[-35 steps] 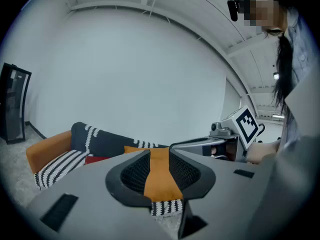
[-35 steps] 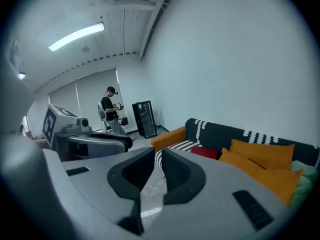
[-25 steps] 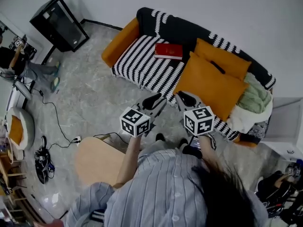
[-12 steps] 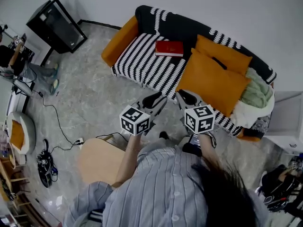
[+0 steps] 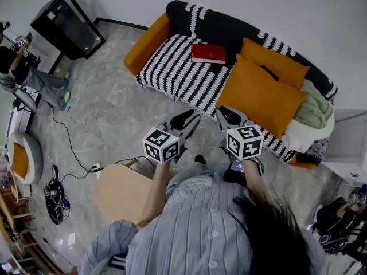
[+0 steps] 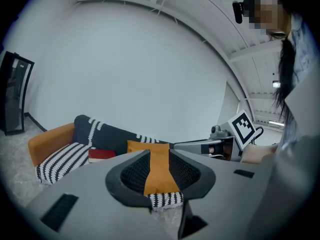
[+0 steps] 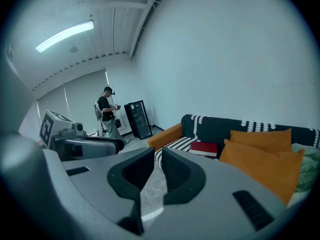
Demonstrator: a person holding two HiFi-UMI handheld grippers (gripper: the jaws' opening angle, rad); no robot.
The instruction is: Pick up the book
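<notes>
A black cabinet [image 5: 67, 25] stood at far left, with open marble floor [image 5: 109, 107] reaching to the sofa's [image 5: 172, 73] front edge. The left gripper [image 5: 184, 121] hung over that floor, jaws closed on nothing. The red book [image 5: 207, 53] lay flat on the striped seat, just beside the orange cushions [image 5: 261, 93]. The right gripper [image 5: 228, 117], likewise closed and empty, hovered near the sofa's edge.

The book [image 5: 207, 53] is a closed red hardcover with a thin band of pale page edges, lying flat and cover up on the black-and-white striped seat of the sofa [image 5: 172, 76], near the dark backrest and just beside a large orange cushion [image 5: 261, 96].
</notes>
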